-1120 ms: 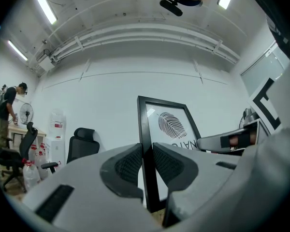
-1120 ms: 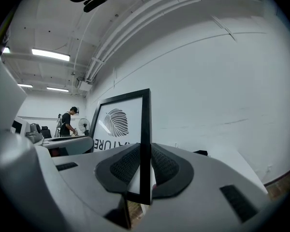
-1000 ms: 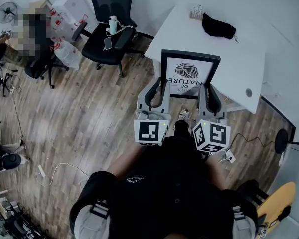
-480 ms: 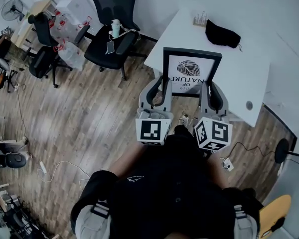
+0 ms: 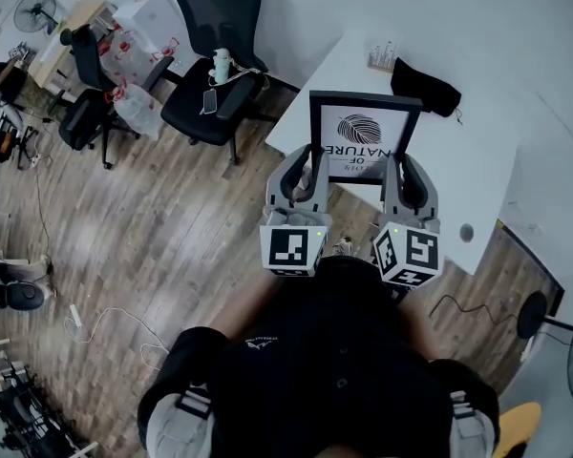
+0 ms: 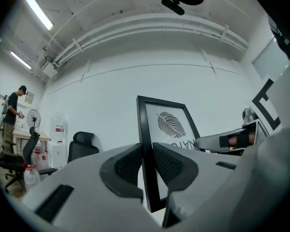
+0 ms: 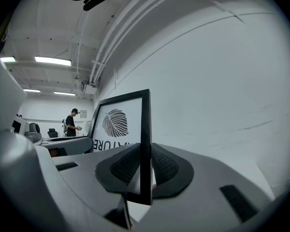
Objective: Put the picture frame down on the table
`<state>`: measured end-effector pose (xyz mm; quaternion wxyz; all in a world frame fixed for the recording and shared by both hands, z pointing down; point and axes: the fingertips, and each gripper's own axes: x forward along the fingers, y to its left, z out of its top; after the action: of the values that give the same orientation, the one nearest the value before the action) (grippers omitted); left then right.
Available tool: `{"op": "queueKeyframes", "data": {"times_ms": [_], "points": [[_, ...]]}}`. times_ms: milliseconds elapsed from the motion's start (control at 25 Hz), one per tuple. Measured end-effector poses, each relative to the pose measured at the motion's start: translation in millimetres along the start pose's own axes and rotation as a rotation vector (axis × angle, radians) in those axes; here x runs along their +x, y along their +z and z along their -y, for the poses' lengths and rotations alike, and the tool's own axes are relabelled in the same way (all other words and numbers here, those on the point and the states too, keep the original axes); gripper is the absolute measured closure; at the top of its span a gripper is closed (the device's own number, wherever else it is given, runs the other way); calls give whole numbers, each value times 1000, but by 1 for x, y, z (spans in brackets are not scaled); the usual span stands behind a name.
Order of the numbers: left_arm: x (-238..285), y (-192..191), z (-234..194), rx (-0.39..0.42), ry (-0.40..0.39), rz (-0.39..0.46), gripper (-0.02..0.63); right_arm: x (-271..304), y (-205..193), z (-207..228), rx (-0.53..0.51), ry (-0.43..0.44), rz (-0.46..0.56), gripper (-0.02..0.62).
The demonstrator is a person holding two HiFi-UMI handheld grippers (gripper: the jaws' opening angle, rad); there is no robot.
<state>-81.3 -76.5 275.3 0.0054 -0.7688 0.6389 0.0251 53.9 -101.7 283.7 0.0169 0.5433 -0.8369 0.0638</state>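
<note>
A black picture frame (image 5: 364, 134) with a leaf print and the word NATURE is held upright in the air over the near edge of the white table (image 5: 477, 141). My left gripper (image 5: 312, 168) is shut on the frame's left bar (image 6: 146, 144). My right gripper (image 5: 399, 175) is shut on the frame's right bar (image 7: 145, 144). In both gripper views the black bar runs up between the ribbed pads. The frame's lower edge is hidden behind the grippers in the head view.
A black pouch (image 5: 424, 82) and a small rack (image 5: 383, 55) lie at the table's far end. A black office chair (image 5: 206, 93) holding a bottle and a phone stands left of the table on the wooden floor. A person (image 6: 12, 112) stands far off to the left.
The view has shifted so that the table and frame sit slightly further forward; both grippers keep their hold on the frame, which stays upright.
</note>
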Motion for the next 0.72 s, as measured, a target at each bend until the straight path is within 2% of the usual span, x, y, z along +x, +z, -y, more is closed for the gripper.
{"op": "queueKeyframes", "data": {"times_ms": [320,720], "points": [[43,-7,20,-5,45,3,530,30,7,43,-12,40,9,528],[66,-25,23,-19,32,-41,529,48,-11,60,-2,40,-54,528]]}}
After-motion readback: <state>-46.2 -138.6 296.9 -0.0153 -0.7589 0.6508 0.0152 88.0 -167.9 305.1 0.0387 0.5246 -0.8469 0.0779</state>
